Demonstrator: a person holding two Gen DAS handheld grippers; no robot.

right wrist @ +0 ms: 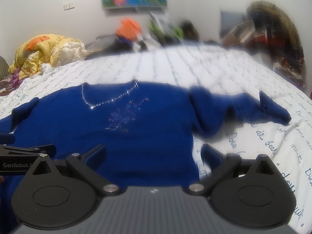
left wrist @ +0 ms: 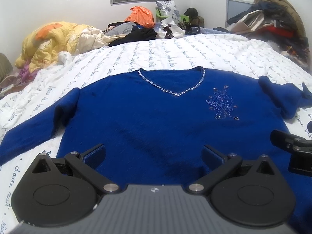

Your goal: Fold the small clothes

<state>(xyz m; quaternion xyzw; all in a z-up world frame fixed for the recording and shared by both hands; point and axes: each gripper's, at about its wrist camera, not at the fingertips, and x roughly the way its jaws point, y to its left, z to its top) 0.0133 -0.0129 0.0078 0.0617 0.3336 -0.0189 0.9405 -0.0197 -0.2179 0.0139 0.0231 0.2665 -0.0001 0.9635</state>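
Observation:
A royal blue V-neck sweater (left wrist: pixel 152 113) with a beaded neckline and a beaded flower on the chest lies flat, front up, on the bed. Its left sleeve (left wrist: pixel 35 128) stretches out to the left; its right sleeve (right wrist: pixel 239 107) lies bunched to the right. My left gripper (left wrist: pixel 154 154) is open and empty, low over the sweater's lower middle. My right gripper (right wrist: pixel 154 154) is open and empty over the sweater's lower right edge (right wrist: pixel 193 152); it also shows at the right edge of the left wrist view (left wrist: pixel 292 150). The right wrist view is blurred.
The bed has a white quilt with script print (left wrist: pixel 175 52). A yellow duvet (left wrist: pixel 56 41) is heaped at the back left, loose clothes and an orange bag (left wrist: pixel 140 17) at the back, and a pile of coats (left wrist: pixel 276 21) at the back right.

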